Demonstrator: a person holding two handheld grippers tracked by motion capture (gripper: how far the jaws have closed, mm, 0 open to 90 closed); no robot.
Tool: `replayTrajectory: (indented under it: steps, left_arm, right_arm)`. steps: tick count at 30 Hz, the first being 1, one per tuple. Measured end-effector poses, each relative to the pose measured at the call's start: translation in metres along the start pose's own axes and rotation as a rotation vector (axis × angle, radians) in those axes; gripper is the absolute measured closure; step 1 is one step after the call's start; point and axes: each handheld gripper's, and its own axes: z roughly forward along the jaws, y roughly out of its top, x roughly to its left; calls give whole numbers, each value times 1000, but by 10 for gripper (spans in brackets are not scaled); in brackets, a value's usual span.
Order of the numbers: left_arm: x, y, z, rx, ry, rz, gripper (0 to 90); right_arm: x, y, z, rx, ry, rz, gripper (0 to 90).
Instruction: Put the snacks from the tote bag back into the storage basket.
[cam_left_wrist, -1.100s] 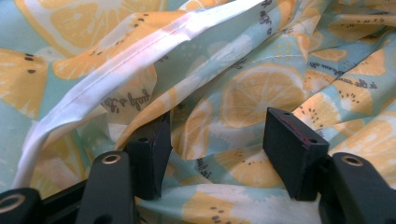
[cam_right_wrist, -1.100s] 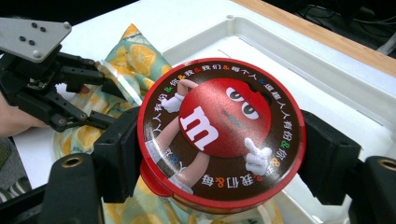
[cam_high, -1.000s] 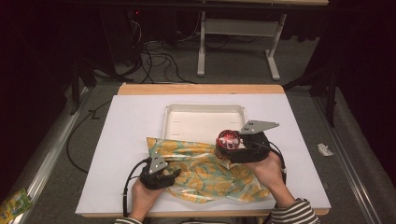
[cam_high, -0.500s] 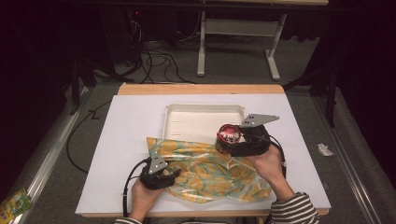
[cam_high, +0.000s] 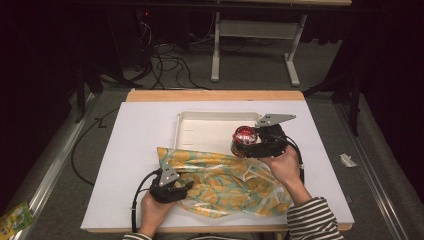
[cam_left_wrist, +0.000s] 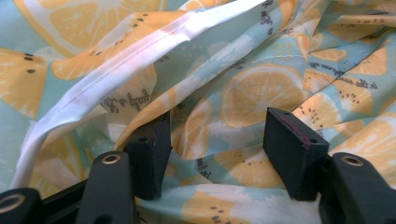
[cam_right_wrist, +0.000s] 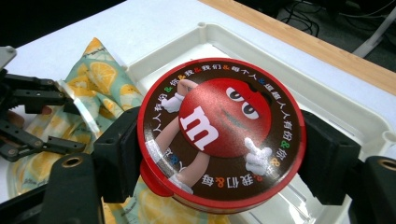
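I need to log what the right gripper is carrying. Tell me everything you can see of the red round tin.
The red tin is a round, shallow container, glossy like printed metal or plastic. Its lid shows a red cartoon candy character with a white "m", ringed by a dark band of small characters. It sits lid-up, roughly level, clamped at opposite sides between the right gripper jaws. It is held over the near edge of the white tray, beside the lemon-print bag.

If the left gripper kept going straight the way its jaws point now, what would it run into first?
The lemon-print cloth bag. The left gripper has its jaws open, with the bag's folds lying between and just ahead of them, so it would probably push into the fabric almost at once. Depth is hard to judge.
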Motion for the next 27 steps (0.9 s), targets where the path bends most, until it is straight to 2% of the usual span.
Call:
replayTrajectory:
  steps: [14, 27]
  left_arm:
    - [0, 0, 0, -1, -4, -1, 423]
    - [0, 0, 0, -7, -4, -4, 422]
  right_arm:
    - [-14, 2, 29, 44, -4, -8, 263]
    - [-33, -1, 58, 79, -42, 28, 263]
